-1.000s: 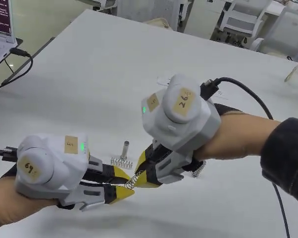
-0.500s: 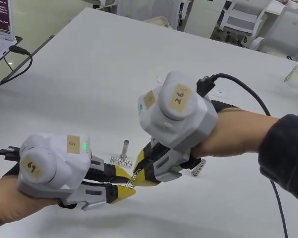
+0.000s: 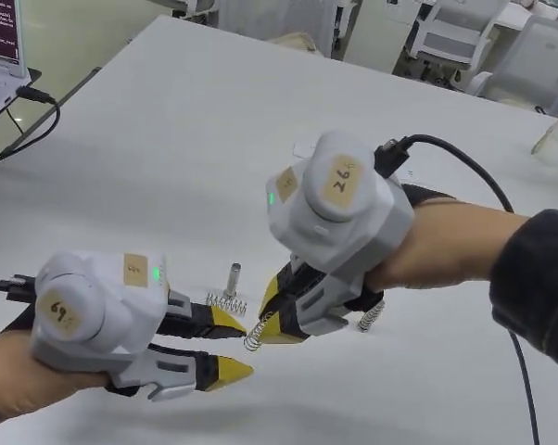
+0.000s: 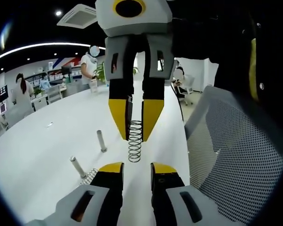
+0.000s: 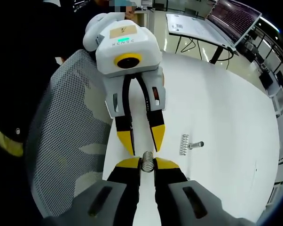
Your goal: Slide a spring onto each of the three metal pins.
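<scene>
Two grippers meet low over a wide white table [image 3: 168,139], with bare tabletop running on to its far and left edges.
The right gripper [image 3: 265,324] pinches a small silver coil spring [image 3: 254,336] in its closed yellow tips. The left gripper [image 3: 245,350] faces it, jaws parted and empty. Just beyond stands a short upright metal pin [image 3: 234,278], a loose spring [image 3: 226,303] at its foot.

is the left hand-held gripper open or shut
open: the left hand-held gripper has its yellow tips apart; the spring sits in the right hand-held gripper.
</scene>
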A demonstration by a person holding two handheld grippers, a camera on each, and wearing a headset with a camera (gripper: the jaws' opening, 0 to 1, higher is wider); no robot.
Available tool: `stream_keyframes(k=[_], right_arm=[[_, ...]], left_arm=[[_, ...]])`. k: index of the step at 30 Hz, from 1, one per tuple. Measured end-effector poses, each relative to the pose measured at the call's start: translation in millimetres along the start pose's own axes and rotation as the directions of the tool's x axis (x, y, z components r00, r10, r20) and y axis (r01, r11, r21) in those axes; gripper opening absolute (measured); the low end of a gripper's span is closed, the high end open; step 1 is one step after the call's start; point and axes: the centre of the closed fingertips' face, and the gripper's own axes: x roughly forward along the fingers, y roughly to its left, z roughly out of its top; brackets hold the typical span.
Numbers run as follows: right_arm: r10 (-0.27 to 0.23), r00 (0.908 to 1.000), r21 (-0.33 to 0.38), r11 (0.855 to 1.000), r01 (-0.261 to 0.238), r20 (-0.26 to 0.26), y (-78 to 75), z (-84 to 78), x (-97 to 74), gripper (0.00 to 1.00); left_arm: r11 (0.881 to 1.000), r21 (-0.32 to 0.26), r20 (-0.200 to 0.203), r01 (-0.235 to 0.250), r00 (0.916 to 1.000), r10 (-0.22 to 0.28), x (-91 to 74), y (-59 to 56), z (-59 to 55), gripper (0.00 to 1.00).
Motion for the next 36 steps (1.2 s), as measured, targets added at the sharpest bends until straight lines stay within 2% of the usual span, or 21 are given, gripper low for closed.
stream_keyframes(k=[7,13,24,30,36], right_arm=[[-0.021,0.9997,0.014,1.000,0.021,-0.014,-8.3,-9.9,-10.0,0.08],[-0.058,0.9980,0.041,0.997,0.059,-0.025,-22.2,-23.0,-23.5,0.08],[-0.115,0.9929,0.080,0.990,0.117,-0.033,-43.5,-36.0,-41.0,0.08],[-0.129,0.9907,0.090,0.987,0.132,-0.045,-51.9,-41.3,-43.4,0.08],[-0.142,0.9878,0.091,0.985,0.148,-0.064,-61.5,-43.8,-45.2,0.08]], left_arm=[[0.999,-0.034,0.021,-0.023,0.9995,0.024,-9.0,3.9,0.1,0.20],[0.997,-0.064,0.018,-0.046,0.9987,0.048,-16.7,7.5,-8.0,0.26],[0.986,-0.125,0.006,-0.107,0.9940,0.109,-27.0,14.1,-19.3,0.48],[0.981,-0.130,0.008,-0.146,0.9889,0.149,-32.5,18.3,-21.4,0.61],[0.974,-0.137,0.007,-0.178,0.9835,0.181,-38.0,22.4,-26.5,0.68]])
